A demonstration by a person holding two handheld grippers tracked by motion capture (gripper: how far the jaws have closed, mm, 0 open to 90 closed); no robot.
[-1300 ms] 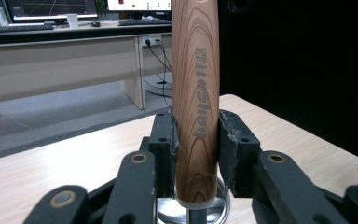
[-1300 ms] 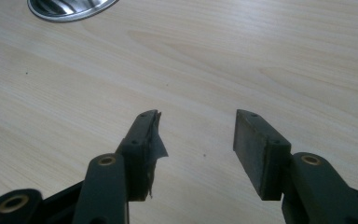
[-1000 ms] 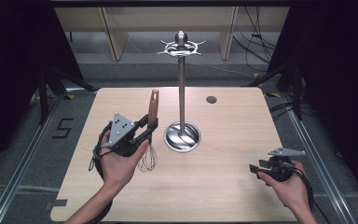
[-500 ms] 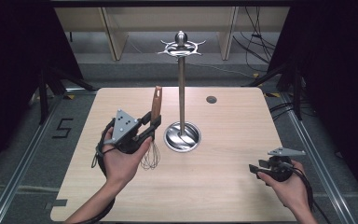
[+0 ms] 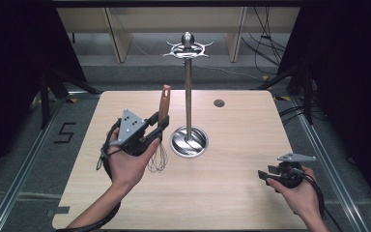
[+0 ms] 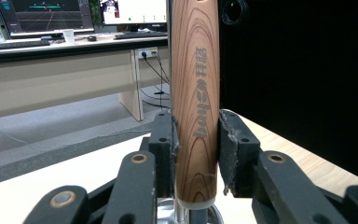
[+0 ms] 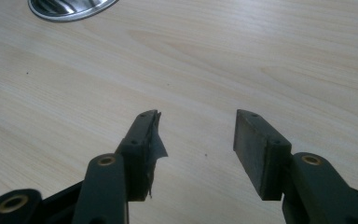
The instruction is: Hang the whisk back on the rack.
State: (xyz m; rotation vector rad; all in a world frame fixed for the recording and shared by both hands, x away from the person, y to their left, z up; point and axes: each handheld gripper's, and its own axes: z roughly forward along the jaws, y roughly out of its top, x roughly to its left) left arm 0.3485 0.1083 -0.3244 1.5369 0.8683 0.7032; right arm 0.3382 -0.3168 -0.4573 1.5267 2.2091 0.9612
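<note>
A whisk with a wooden handle (image 5: 164, 104) and wire loops (image 5: 157, 159) stands nearly upright above the table, left of the stand. My left gripper (image 5: 158, 126) is shut on that handle; in the left gripper view the handle (image 6: 196, 102) rises between the two black pads (image 6: 164, 149). The metal utensil stand has a round steel base (image 5: 189, 141), a tall pole (image 5: 188, 96) and a hooked crown (image 5: 187, 47). My right gripper (image 5: 264, 175) rests low near the table's front right, jaws open over bare wood (image 7: 196, 128).
The wooden table (image 5: 232, 193) has a small dark round hole (image 5: 219, 103) at its back. Shelving and cables lie beyond the far edge. The stand's base edge (image 7: 70, 9) shows at the top left of the right gripper view.
My left gripper has lifted the whisk slightly and carried it a little toward the stand. The right hand has stayed where it was.
</note>
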